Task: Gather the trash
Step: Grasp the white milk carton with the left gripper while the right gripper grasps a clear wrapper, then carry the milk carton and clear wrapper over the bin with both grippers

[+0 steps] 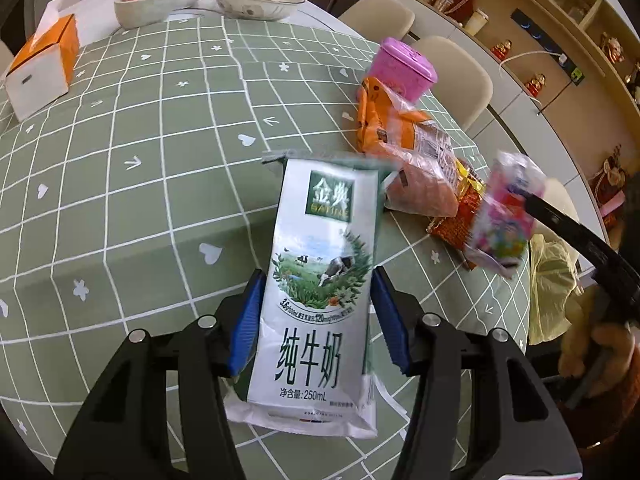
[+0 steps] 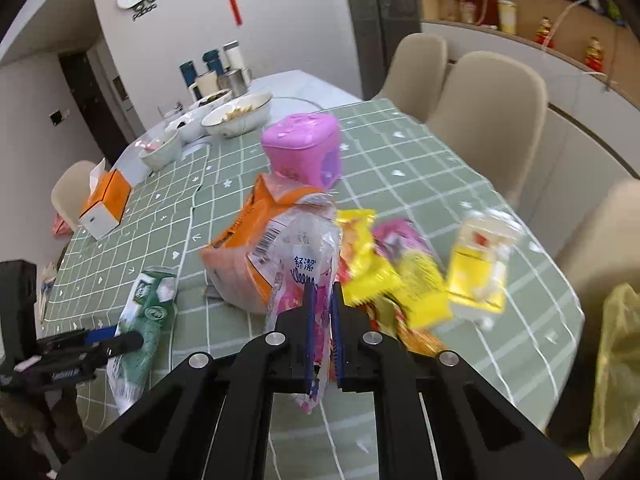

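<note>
My left gripper [image 1: 319, 276] is shut on a white and green milk carton [image 1: 320, 248], its blue pads pressing both sides, above the green checked tablecloth [image 1: 160, 140]. From the right wrist view the same carton [image 2: 148, 312] shows at the left, held in the left gripper [image 2: 120, 338]. My right gripper [image 2: 323, 292] is shut on a clear tissue wrapper with a pink print [image 2: 308, 248]. In the left wrist view that wrapper [image 1: 508, 208] hangs blurred at the right on the right gripper [image 1: 530, 200]. An orange snack bag [image 2: 240, 256] and yellow wrappers [image 2: 368, 264] lie behind it.
A pink lidded box [image 2: 304, 148] stands behind the pile. A yellow plastic bag [image 2: 616, 360] hangs past the table's right edge. An orange tissue box [image 1: 44, 68] and bowls [image 1: 256, 0] sit at the far end. Beige chairs [image 2: 488, 96] line the right side.
</note>
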The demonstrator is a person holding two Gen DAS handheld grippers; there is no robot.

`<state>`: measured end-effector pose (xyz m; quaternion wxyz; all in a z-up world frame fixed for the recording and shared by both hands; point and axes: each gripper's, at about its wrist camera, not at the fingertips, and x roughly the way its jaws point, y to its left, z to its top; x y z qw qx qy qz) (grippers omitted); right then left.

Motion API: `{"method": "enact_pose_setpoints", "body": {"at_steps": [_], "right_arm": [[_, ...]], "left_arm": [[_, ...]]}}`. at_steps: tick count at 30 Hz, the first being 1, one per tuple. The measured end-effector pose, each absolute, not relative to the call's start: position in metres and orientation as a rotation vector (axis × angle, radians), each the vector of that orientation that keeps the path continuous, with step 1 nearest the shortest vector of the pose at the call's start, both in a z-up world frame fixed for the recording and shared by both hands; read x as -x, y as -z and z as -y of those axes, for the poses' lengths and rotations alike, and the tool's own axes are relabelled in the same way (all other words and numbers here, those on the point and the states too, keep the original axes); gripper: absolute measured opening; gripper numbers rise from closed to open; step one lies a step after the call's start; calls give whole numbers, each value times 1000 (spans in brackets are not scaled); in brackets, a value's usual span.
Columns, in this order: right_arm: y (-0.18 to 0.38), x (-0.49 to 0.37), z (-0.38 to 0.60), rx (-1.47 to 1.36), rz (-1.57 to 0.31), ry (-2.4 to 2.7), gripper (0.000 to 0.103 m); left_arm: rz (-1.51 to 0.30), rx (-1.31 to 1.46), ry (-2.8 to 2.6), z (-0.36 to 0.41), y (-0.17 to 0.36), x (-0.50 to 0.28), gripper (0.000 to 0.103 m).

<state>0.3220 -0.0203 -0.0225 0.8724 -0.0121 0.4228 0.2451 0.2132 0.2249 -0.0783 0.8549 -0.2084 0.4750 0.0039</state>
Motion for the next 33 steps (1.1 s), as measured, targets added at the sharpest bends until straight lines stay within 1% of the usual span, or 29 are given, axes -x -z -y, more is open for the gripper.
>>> {"method": "enact_pose_setpoints", "body": {"at_steps": [9, 10, 11, 13, 17, 26, 33], "right_arm": [[20, -288, 67, -43, -883, -447, 9], [19, -282, 71, -41, -876, -440, 9], [18, -278, 73, -42, -871, -437, 9], [13, -269, 81, -53, -854, -428, 9], [3, -256, 97, -79, -823, -414, 9], [-31, -232, 121, -37, -725, -389, 9], [-56, -224, 158, 3, -655, -351, 9]], "left_arm": [[-1086, 269, -22, -205, 90, -242, 52], [-1089, 260, -21, -204, 90, -243, 50], [-1089, 249, -13, -203, 88, -244, 46], [-1079, 257, 1, -201, 83, -244, 45], [-1009, 241, 27, -190, 56, -238, 45], [-745, 300, 149, -153, -24, -220, 45], [-654, 313, 222, -106, -60, -229, 45]]}}
